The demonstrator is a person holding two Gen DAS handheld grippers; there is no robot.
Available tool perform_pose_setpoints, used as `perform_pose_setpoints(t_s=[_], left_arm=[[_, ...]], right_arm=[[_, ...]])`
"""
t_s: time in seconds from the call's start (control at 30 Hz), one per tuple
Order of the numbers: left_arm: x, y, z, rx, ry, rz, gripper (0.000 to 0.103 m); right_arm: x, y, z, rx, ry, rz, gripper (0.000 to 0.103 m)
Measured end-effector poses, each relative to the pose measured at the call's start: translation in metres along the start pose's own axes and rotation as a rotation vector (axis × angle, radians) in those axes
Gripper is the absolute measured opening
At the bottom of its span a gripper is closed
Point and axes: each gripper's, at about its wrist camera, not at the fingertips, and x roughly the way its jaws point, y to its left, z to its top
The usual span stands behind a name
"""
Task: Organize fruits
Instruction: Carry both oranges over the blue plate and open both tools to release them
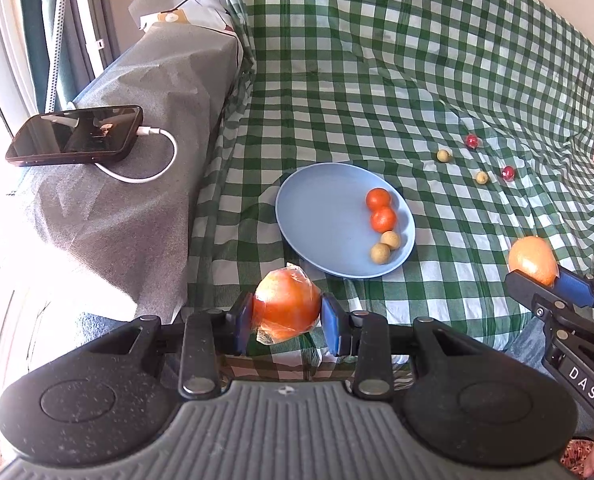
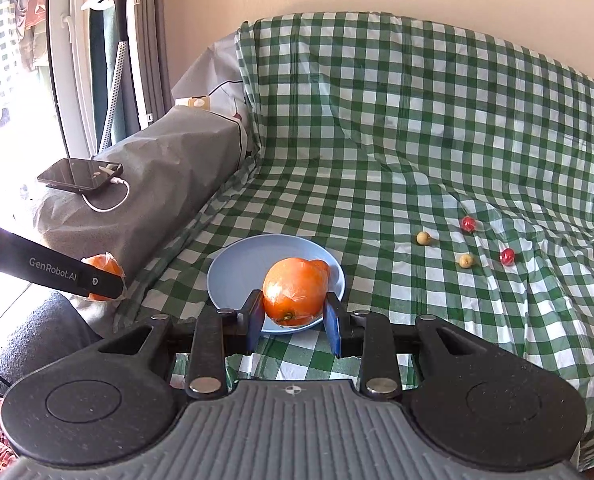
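Both grippers were clamped on wrapped oranges: left gripper [image 1: 287,322] on one orange [image 1: 287,306] just short of the plate [image 1: 317,216], right gripper [image 2: 295,326] on another orange [image 2: 295,290] over its near rim. Mid-delivery, probably; next they'd need lowering onto bare plate, clear of the tomatoes [image 1: 381,210]. Loose berries [image 2: 467,260] remained on the cloth [image 2: 377,140].

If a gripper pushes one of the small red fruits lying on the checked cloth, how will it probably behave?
The small red fruit looks round, so it would probably roll rather than slide. Its skin is glossy, so it may slip between the fingers. The checked cloth is wrinkled around it, which might stop it soon.
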Motion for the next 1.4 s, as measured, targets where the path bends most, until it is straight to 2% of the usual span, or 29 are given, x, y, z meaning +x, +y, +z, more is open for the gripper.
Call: perform_pose_setpoints(t_s=[0.37, 0.77, 1.2, 1.23, 1.27, 1.3, 1.33, 1.37, 1.4], left_arm=[[0.034, -0.006, 0.048, -0.009, -0.005, 0.016, 0.04], [0.134, -0.035, 0.082, 0.065, 0.116, 0.042, 0.04], [0.21, -0.04, 0.097, 0.14, 0.179, 0.083, 0.041], [0.21, -0.04, 0.098, 0.148, 0.162, 0.075, 0.05], [0.208, -0.04, 0.1, 0.156, 0.141, 0.064, 0.073], [0.203, -0.04, 0.101, 0.155, 0.117, 0.059, 0.087], [0.196, -0.04, 0.101, 0.147, 0.081, 0.06, 0.103], [0.186, -0.04, 0.102, 0.14, 0.04, 0.063, 0.103], [0.178, -0.039, 0.101, 0.143, 0.019, 0.064, 0.103]], right_arm=[[0.039, -0.008, 0.01, 0.011, 0.04, 0.005, 0.033], [0.124, -0.016, 0.01, 0.043, 0.173, 0.044, 0.033], [0.206, -0.01, 0.01, -0.003, 0.272, 0.066, 0.034], [0.21, -0.009, 0.011, -0.009, 0.273, 0.07, 0.034], [0.213, -0.009, 0.012, -0.016, 0.272, 0.073, 0.035], [0.216, -0.008, 0.015, -0.022, 0.266, 0.073, 0.038], [0.216, -0.008, 0.017, -0.026, 0.257, 0.071, 0.05], [0.216, -0.009, 0.021, -0.029, 0.247, 0.068, 0.058], [0.213, -0.01, 0.024, -0.031, 0.238, 0.066, 0.074]])
